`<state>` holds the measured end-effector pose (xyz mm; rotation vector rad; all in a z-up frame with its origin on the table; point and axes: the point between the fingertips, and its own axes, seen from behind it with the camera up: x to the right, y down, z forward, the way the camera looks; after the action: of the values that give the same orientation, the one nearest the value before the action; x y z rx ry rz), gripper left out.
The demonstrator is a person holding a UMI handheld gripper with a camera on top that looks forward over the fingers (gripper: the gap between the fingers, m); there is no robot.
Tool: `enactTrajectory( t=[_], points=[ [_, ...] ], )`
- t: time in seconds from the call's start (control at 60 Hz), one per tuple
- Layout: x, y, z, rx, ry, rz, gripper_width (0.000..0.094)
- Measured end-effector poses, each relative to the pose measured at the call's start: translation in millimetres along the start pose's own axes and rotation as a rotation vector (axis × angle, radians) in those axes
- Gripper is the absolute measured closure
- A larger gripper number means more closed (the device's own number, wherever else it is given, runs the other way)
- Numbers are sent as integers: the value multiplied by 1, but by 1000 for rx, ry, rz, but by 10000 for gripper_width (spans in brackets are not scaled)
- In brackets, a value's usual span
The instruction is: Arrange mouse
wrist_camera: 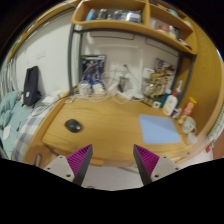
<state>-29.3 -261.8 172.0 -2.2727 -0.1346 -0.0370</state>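
Observation:
A dark mouse lies on the wooden desk, on its left part. A light blue mouse mat lies on the desk's right part, apart from the mouse. My gripper is held well back from the desk, above its near edge. Its two fingers with magenta pads are spread wide with nothing between them. The mouse is beyond the left finger, the mat beyond the right finger.
Bottles and small items crowd the desk's far right. A wall shelf with objects hangs above. A poster is on the back wall. A black chair stands at the left.

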Motion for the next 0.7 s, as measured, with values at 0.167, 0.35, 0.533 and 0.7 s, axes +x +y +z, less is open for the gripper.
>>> enactTrajectory(
  t=[0.167,0.35,0.533,0.7],
  points=[
    [-35,-3,12,-57,-96,-41,106],
    [-22,-20,49,-116,-105,-26,103],
    [24,-38,87,-171,-66,-3,107],
    [67,-58,112,-216,-28,-9,110]
  ],
)
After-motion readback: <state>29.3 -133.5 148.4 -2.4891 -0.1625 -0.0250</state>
